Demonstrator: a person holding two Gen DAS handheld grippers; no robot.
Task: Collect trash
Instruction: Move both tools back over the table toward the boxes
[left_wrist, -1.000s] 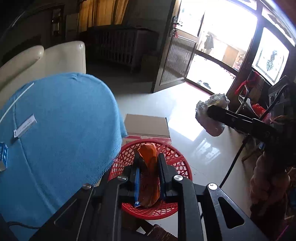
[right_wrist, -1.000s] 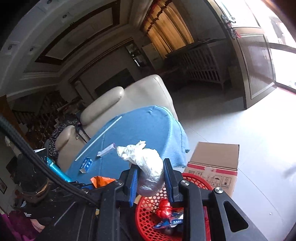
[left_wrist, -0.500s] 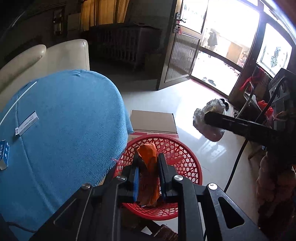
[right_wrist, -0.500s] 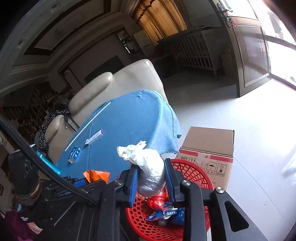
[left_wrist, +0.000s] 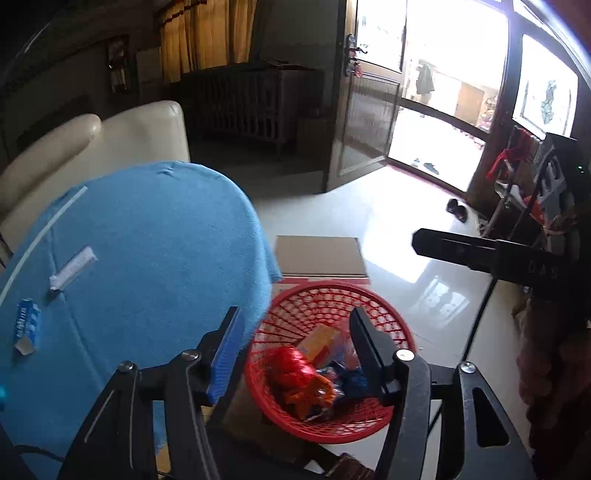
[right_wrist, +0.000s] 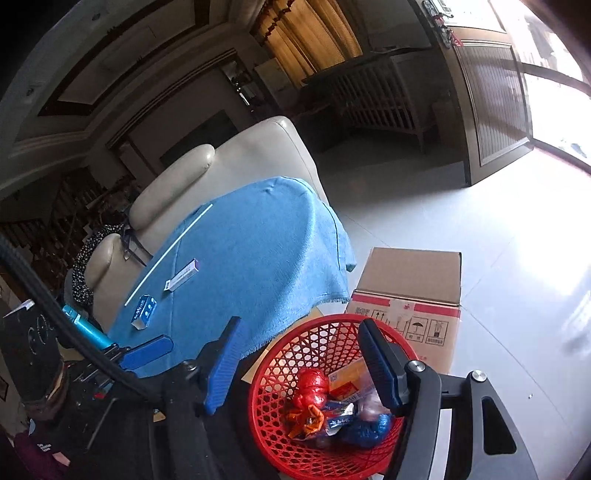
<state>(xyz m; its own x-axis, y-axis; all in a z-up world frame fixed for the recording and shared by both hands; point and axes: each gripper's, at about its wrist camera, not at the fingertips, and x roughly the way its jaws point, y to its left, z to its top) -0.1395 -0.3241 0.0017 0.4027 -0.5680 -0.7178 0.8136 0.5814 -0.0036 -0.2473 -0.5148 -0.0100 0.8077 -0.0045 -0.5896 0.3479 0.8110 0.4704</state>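
Observation:
My left gripper (left_wrist: 295, 326) hangs over the red mesh basket (left_wrist: 332, 290), its jaws opening with nothing between them. The orange wrapper (left_wrist: 308, 393) lies in the basket beside a red crumpled wrapper (left_wrist: 291, 369). My right gripper (right_wrist: 301, 341) is above the same basket (right_wrist: 321, 326), its jaws also opening and empty. A pale plastic bag (right_wrist: 369, 402) lies in the basket, partly hidden behind one finger. On the blue tablecloth (right_wrist: 251, 251) lie a small blue box (right_wrist: 144, 312), a long white box (right_wrist: 183, 275) and a white straw (right_wrist: 170, 254).
A cardboard box (right_wrist: 410, 280) stands on the pale floor just behind the basket. A cream sofa (right_wrist: 236, 162) sits beyond the table. The door to the right is open, with shoes (left_wrist: 456, 210) near it. A black cable (right_wrist: 55, 325) crosses the left.
Both grippers have opened. The orange wrapper has dropped from the left one and the pale plastic bag from the right one, both into the red basket.

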